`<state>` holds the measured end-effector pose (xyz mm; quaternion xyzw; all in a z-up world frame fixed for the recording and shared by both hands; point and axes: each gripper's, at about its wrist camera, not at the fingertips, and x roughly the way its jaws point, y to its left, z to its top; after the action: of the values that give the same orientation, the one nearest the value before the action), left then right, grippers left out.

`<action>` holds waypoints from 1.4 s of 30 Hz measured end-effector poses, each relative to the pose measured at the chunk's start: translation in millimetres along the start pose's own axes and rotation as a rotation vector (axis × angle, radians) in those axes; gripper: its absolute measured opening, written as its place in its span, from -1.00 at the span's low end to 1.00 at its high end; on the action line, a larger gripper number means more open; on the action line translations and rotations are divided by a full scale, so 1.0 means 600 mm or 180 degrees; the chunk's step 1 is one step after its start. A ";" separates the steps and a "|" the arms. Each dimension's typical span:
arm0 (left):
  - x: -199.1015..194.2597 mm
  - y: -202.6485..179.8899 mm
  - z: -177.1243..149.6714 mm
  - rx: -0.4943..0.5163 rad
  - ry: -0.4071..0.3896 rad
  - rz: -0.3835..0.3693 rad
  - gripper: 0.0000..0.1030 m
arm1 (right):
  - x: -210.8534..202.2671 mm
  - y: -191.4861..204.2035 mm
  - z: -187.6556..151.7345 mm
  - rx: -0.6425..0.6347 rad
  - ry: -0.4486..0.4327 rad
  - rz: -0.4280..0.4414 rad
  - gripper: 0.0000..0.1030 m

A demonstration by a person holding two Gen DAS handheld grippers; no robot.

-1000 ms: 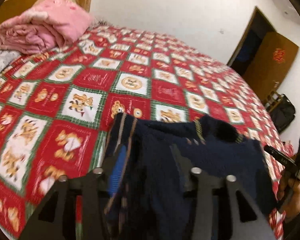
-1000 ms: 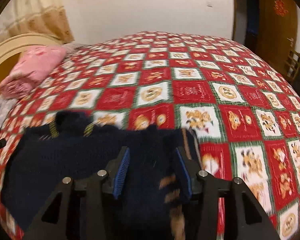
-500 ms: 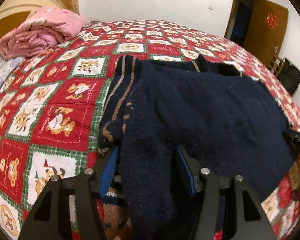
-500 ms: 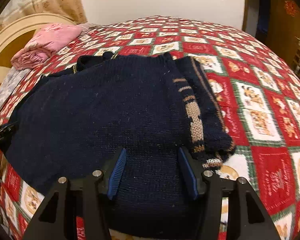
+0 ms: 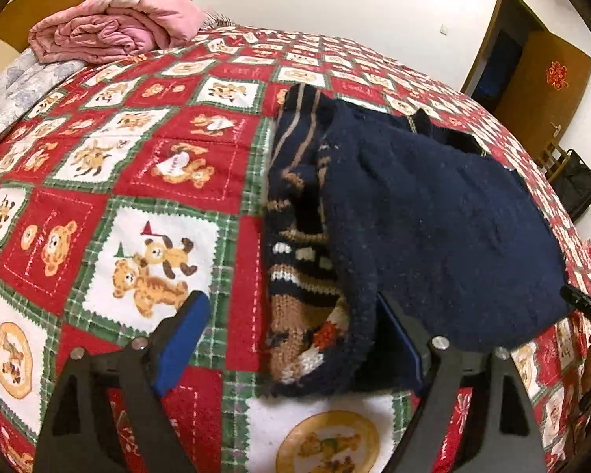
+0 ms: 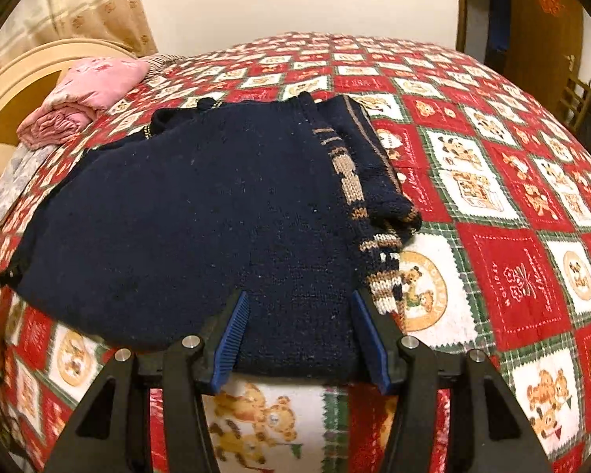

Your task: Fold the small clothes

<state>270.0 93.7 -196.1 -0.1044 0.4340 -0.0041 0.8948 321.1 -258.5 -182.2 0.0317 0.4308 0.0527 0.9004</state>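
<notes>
A navy knitted sweater point(image 5: 433, 205) with tan patterned sleeves lies flat on the bed, sleeves folded in along its sides. My left gripper point(image 5: 291, 303) hovers at the near left corner. Its jaws are opening wide, and the patterned sleeve and hem lie loose between them, with the left pad point(image 5: 185, 335) well clear of the cloth. In the right wrist view the sweater point(image 6: 185, 213) fills the near left. My right gripper point(image 6: 299, 295) stands open at the near right hem, and the cloth lies flat between its blue pads point(image 6: 232, 339).
A red, white and green teddy-bear bedcover point(image 5: 157, 165) spreads all around. A folded pink quilt point(image 5: 114, 27) and a grey patterned cloth point(image 5: 12, 94) lie at the headboard end. A brown door point(image 5: 539, 82) and a black bag point(image 5: 575, 189) stand beyond the bed's right side.
The sweater, hanging from both grippers a second ago, has been laid down flat on the bed. Both grippers sank with it, and the left jaws have spread wide apart.
</notes>
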 end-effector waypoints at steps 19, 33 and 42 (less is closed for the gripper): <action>-0.065 0.169 -0.030 -0.0820 -0.0505 -0.0104 0.76 | -0.041 0.552 -0.088 -0.2384 -0.0396 0.0447 0.08; -0.096 0.245 -0.031 -0.1096 -0.0669 -0.0319 0.77 | 0.038 0.672 -0.146 -0.2898 -0.0655 0.0027 -0.42; -0.054 0.217 0.081 -0.0579 -0.0385 -0.0734 0.77 | 0.040 0.672 -0.151 -0.2883 -0.0713 0.0085 -0.55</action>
<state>276.7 232.8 -166.6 -0.2343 0.3630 -0.0612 0.8998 238.4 145.6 -216.1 -0.3535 0.2640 0.2433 0.8638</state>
